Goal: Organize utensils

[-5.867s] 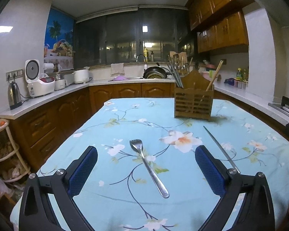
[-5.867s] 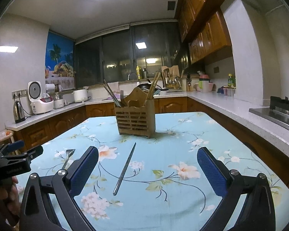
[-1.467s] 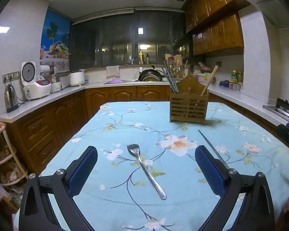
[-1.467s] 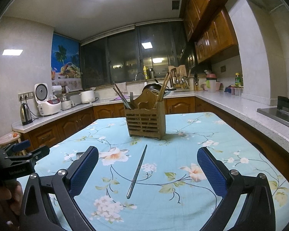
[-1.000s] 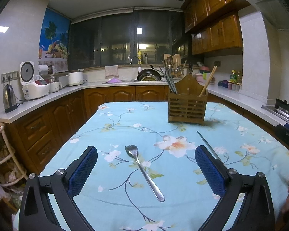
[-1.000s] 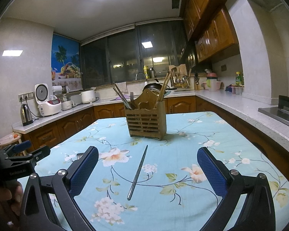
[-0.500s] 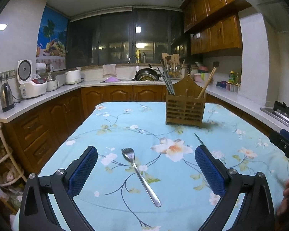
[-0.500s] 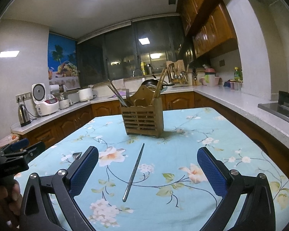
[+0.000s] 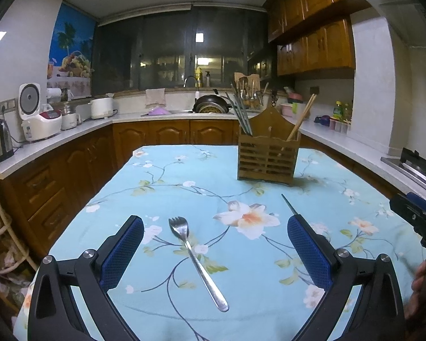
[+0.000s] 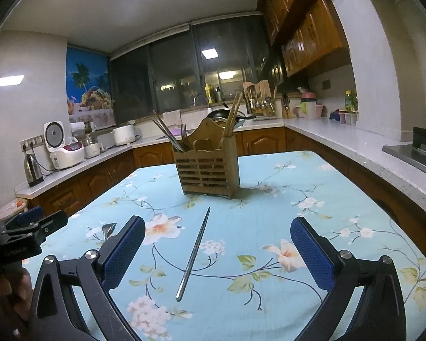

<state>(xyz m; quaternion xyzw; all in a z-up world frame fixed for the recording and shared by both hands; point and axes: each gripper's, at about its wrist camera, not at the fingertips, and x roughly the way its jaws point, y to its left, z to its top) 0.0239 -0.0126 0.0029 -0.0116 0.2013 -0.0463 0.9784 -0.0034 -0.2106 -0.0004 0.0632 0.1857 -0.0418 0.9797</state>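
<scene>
On my floral tablecloth (image 9: 162,187): 1 fork (image 9: 197,261) between my wide-open, empty left gripper (image 9: 215,240), 1 metal chopstick (image 10: 194,251) between my wide-open, empty right gripper (image 10: 218,241), wooden utensil holder (image 10: 208,167) beyond both.

The left gripper (image 9: 215,245) hangs above the near end of a table (image 9: 162,187) covered in a light-blue floral cloth, its two blue-padded fingers (image 9: 122,251) spread wide with nothing between them. Below the gap lies a metal fork (image 9: 197,261) — tines toward the far end, handle running toward the camera and to the right. A thin metal chopstick (image 9: 289,205) lies on the cloth near the right finger, which hides its near part. Farther back stands a slatted wooden utensil holder (image 9: 267,160), with chopsticks leaning out of it. At the right edge the right gripper (image 9: 414,213) shows — its finger tips are out of view — with a hand (image 9: 424,281) below it.
</scene>
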